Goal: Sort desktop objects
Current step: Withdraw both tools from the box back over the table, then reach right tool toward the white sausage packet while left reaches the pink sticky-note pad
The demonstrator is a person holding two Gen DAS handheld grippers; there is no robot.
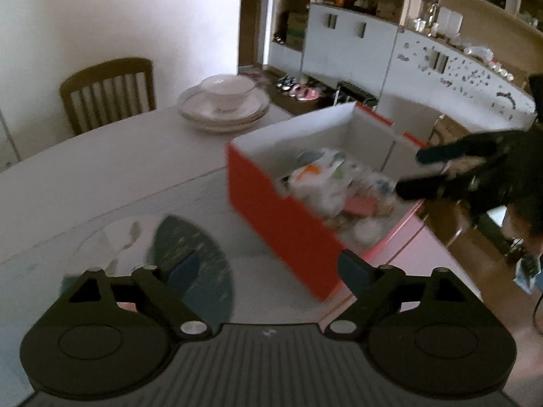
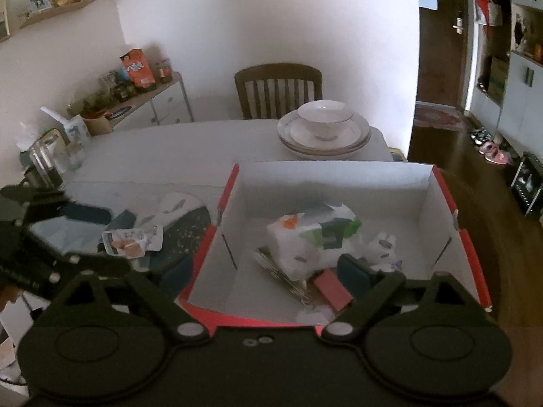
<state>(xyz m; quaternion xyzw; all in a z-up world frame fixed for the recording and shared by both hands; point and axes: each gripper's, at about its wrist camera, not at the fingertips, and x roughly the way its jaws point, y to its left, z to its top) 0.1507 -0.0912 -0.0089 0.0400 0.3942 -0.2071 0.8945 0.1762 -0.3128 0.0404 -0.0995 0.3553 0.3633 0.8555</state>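
Note:
A red cardboard box [image 1: 271, 217] with a white inside [image 2: 339, 183] stands on the table. It holds a white printed packet [image 2: 305, 237], a small pink block [image 2: 332, 291] and other small items. My left gripper [image 1: 268, 268] is open and empty, low over the table left of the box. My right gripper [image 2: 264, 271] is open and empty above the box's near edge; it also shows in the left wrist view [image 1: 427, 173]. A small snack packet [image 2: 130, 240] lies on a dark round mat [image 2: 190, 224] left of the box.
Stacked white plates with a bowl [image 2: 324, 129] stand at the table's far edge, before a wooden chair [image 2: 278, 88]. Jars and a tissue box [image 2: 51, 149] crowd the far left. A pink surface [image 1: 407, 257] lies under the box's right side. Shelves [image 1: 424, 34] line the far wall.

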